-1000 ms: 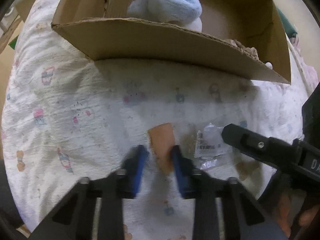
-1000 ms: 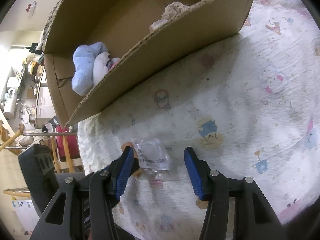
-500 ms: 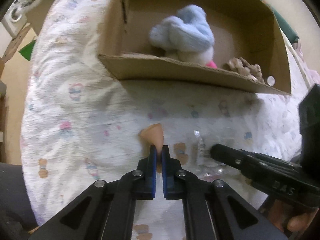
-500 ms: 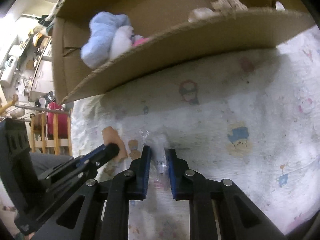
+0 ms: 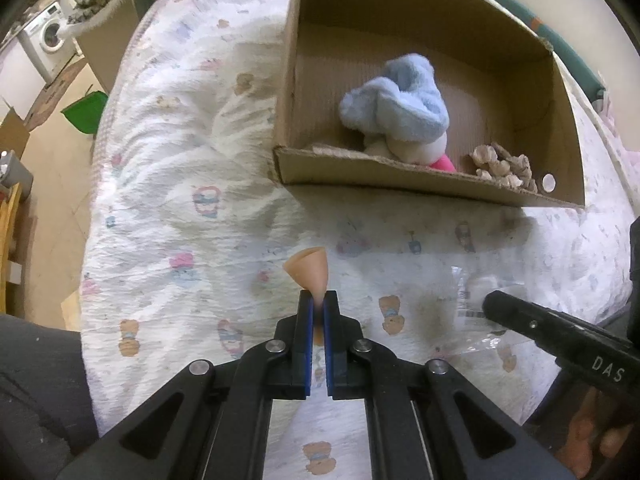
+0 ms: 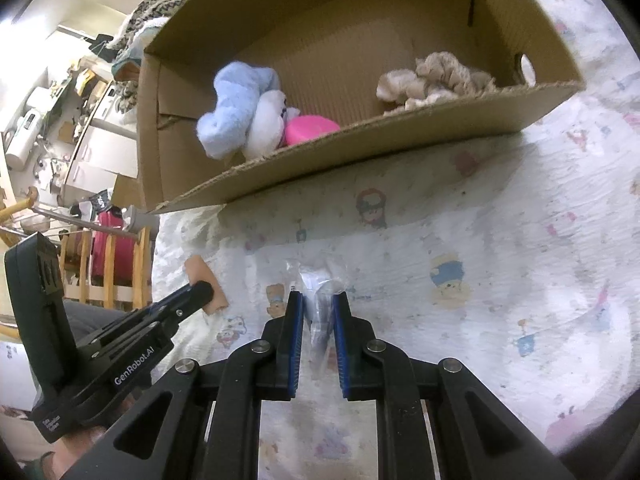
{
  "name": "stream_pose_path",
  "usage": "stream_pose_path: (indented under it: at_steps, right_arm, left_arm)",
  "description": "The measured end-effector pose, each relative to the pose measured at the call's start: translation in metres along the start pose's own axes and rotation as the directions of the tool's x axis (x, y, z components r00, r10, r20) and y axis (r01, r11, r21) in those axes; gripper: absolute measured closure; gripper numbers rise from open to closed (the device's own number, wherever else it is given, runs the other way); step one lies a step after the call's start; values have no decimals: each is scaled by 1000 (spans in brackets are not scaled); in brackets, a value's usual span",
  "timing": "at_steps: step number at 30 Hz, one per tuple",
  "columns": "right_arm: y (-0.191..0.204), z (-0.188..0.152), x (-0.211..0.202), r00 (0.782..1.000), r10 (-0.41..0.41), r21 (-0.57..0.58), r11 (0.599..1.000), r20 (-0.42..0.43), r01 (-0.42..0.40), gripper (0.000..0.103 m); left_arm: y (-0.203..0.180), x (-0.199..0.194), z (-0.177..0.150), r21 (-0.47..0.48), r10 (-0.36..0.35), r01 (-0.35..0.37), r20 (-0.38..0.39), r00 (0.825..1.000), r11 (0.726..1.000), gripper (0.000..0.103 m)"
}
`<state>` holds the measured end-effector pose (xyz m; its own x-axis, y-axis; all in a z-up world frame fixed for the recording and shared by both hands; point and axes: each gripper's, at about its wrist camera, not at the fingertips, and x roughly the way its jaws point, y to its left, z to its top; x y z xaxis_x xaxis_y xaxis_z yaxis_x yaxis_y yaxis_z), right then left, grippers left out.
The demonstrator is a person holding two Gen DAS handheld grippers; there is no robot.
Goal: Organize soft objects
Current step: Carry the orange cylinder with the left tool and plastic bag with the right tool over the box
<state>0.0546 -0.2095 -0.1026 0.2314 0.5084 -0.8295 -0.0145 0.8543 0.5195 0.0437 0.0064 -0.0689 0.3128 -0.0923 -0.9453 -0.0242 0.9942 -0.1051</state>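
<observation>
Left claw (image 5: 317, 300) pinched hard on the narrow end of a peach sponge (image 5: 308, 270), low centre of the left view, flared end fanning above the blue pads. Squashed nearly flat at the grip, so clearly soft and very light; likely to spring back and hold by friction, though gripped so near the tip it could wag or slip under a quick swing. Better taken nearer the middle.

Right claw (image 6: 316, 308) closed narrow on a clear packet (image 6: 320, 280), low centre of the right view, film crumpled between the pads with something white inside. Probably light, slick and crinkly; contents may slide within the wrap, so a grip across the bulk seems safer than on loose film. Whether the pads catch the contents or only the plastic cannot be told.

Both pieces just above the printed quilt (image 6: 500, 240), near each other, in front of the box (image 6: 360, 148).

Box in the upper half of both views, open on top, already holding a blue plush (image 6: 236, 108), a pink thing (image 6: 310, 128) and a beige knit (image 6: 436, 80). Free floor between plush and knit looks like the easy drop spot.
</observation>
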Motion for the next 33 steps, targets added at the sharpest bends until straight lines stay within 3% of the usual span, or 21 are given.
stream_pose_path:
  at_steps: [9,19,27,33]
  right_arm:
    - [9,0,-43,995,-6,-41,999,99,10,87]
    - [26,18,-114,963,-39,-131,988,268,76,87]
    - [45,39,-135,941,-50,-174,978,335,114,87]
    - [51,54,-131,935,-56,-197,972,350,131,87]
  left_arm:
    - [4,-43,2,-10,-13,14,84,996,1000,98]
    - [-20,-99,39,65,-20,4,255,967,998,98]
    - [-48,-100,65,117,-18,-18,295,955,993,98]
    - [-52,-87,79,127,-19,-18,281,959,992,98]
